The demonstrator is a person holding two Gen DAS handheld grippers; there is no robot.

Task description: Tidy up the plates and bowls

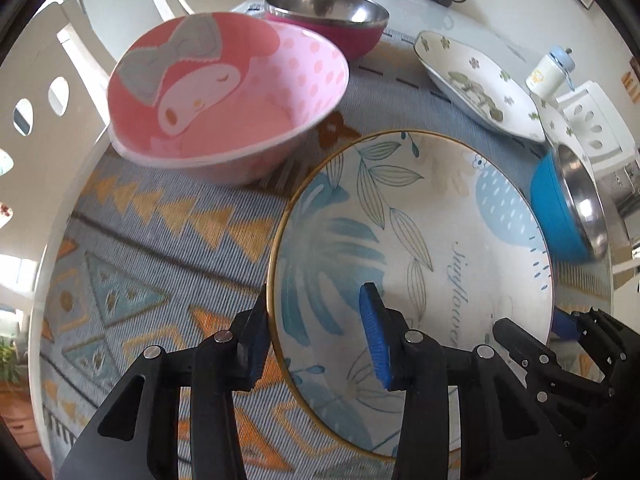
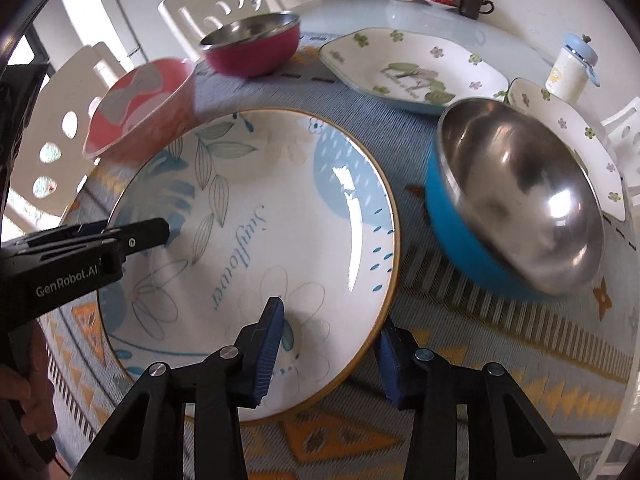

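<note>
A round gold-rimmed plate [image 1: 420, 248] with blue leaves lies on the patterned mat; it also shows in the right wrist view [image 2: 280, 220]. My left gripper [image 1: 316, 340] is open and straddles the plate's left rim, one finger outside, one over the plate. My right gripper [image 2: 332, 352] is open and straddles the plate's near right rim the same way. The left gripper also shows in the right wrist view [image 2: 120, 236]. A pink cartoon bowl [image 1: 224, 92] stands behind the plate. A blue steel-lined bowl [image 2: 516, 204] stands to the right.
A magenta steel-lined bowl [image 2: 256, 44] and a white flowered angular dish [image 2: 412, 68] stand at the back, a second flowered dish [image 2: 576, 140] behind the blue bowl. A small bottle [image 2: 572, 68], vase, dark cup [image 2: 474, 2] and white chairs lie beyond the mat.
</note>
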